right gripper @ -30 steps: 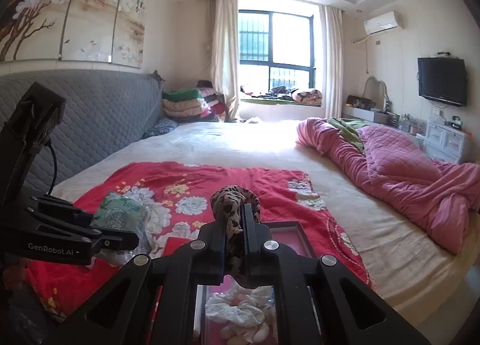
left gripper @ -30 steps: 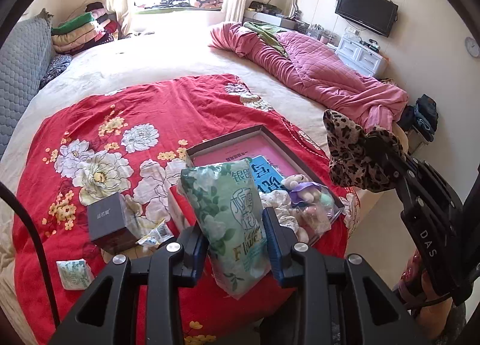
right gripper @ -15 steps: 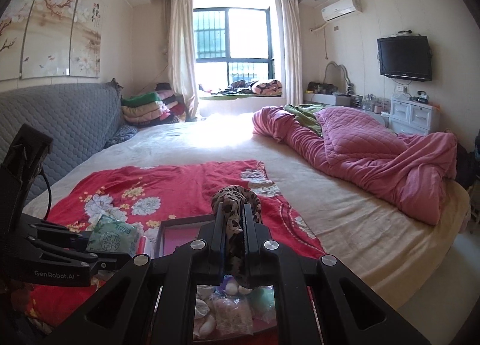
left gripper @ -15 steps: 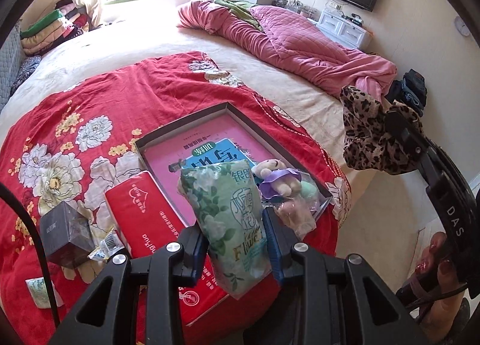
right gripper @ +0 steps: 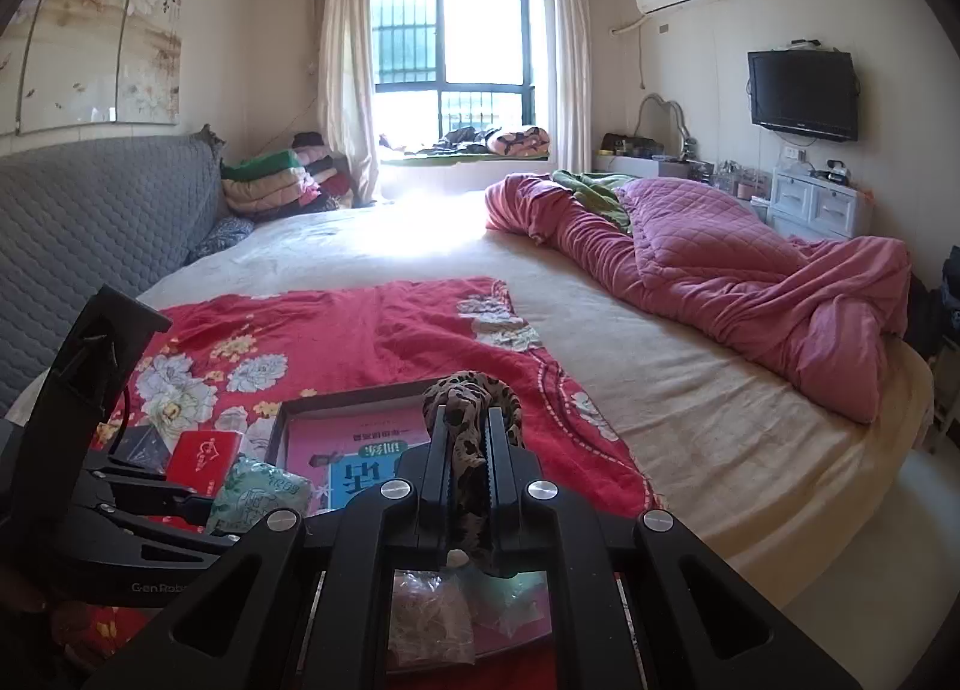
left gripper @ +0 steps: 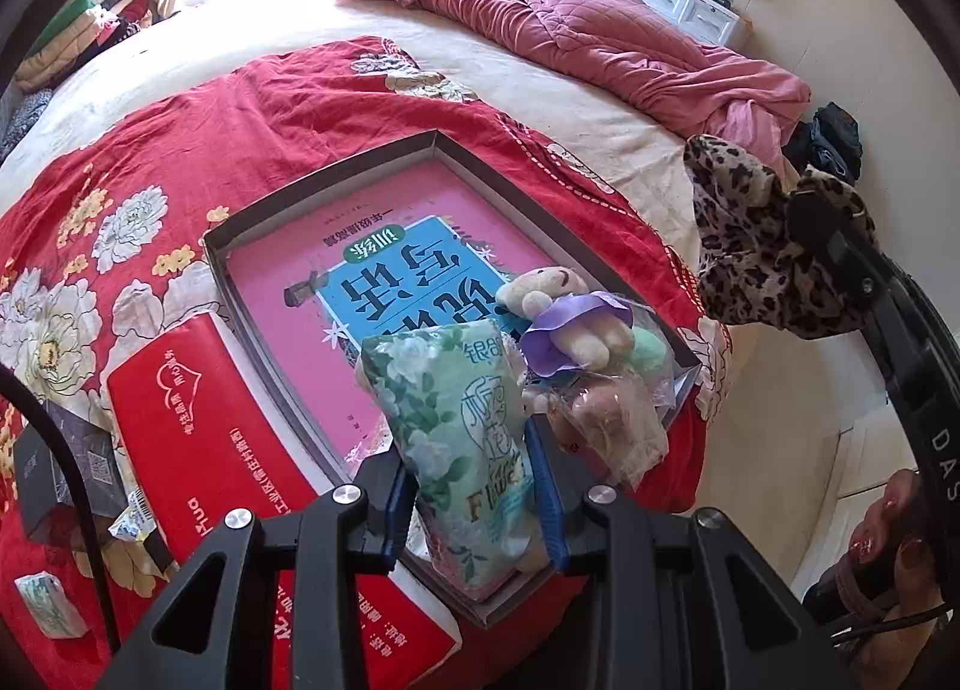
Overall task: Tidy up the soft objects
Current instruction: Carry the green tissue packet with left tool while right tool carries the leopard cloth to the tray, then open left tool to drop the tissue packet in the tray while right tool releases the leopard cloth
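My left gripper [left gripper: 474,504] is shut on a green floral tissue pack [left gripper: 462,438], held just above the near corner of a shallow grey box [left gripper: 324,192] on the red floral quilt. The box holds a pink and blue book [left gripper: 384,282], a small plush bear [left gripper: 564,312] and bagged soft toys [left gripper: 618,420]. My right gripper [right gripper: 467,438] is shut on a leopard-print fabric piece [right gripper: 465,390], which hangs over the box's right side; that same leopard fabric [left gripper: 762,246] shows at the right of the left wrist view. The tissue pack [right gripper: 258,495] and left gripper appear at lower left in the right wrist view.
A red tissue box [left gripper: 240,486] lies left of the grey box, with a dark cube box [left gripper: 54,462] and a small green pack [left gripper: 51,606] further left. A pink quilt [right gripper: 720,264] is heaped at the bed's right. The bed edge and floor lie right of the grey box.
Both grippers have come down and forward toward the grey box, each keeping its load. The tissue pack now hangs over the box's near corner and the leopard fabric has drawn closer to the box.
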`<state>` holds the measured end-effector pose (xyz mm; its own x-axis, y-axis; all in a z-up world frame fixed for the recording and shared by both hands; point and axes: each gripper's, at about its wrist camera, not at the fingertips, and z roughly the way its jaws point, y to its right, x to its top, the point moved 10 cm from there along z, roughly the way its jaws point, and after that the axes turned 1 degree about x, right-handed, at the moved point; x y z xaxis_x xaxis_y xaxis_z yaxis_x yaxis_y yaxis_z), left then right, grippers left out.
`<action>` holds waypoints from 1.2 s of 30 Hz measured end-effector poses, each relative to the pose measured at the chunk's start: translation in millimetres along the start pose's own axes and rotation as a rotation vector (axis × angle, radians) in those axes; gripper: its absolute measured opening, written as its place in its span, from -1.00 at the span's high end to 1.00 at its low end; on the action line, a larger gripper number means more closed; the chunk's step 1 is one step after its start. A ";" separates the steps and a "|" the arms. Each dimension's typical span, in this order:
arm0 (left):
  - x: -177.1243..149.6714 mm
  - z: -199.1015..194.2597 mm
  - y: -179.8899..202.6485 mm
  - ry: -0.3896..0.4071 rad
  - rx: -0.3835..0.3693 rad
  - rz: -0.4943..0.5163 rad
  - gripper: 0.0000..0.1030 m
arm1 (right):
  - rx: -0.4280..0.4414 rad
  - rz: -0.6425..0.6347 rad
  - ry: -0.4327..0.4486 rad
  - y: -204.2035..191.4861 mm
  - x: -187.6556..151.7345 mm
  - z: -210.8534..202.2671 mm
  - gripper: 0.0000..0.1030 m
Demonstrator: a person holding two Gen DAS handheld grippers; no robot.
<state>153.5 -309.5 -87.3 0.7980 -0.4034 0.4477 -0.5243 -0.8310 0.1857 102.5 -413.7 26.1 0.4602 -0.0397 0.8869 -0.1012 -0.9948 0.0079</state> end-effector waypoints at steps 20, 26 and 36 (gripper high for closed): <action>2.3 30.8 -11.4 -0.057 -0.036 -0.019 0.31 | 0.204 0.083 -0.225 -33.2 -57.6 73.0 0.78; 2.4 32.1 -13.3 -0.059 -0.034 -0.024 0.30 | 0.272 0.182 -0.283 -31.7 -70.3 81.9 0.66; 1.6 33.8 -16.6 -0.063 -0.033 -0.034 0.28 | 0.307 0.188 -0.305 -39.0 -76.0 82.0 0.27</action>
<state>173.5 -309.2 -119.2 0.8319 -0.3996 0.3851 -0.5055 -0.8320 0.2285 143.8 -379.6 -79.5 0.7017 -0.2018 0.6833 0.0365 -0.9476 -0.3174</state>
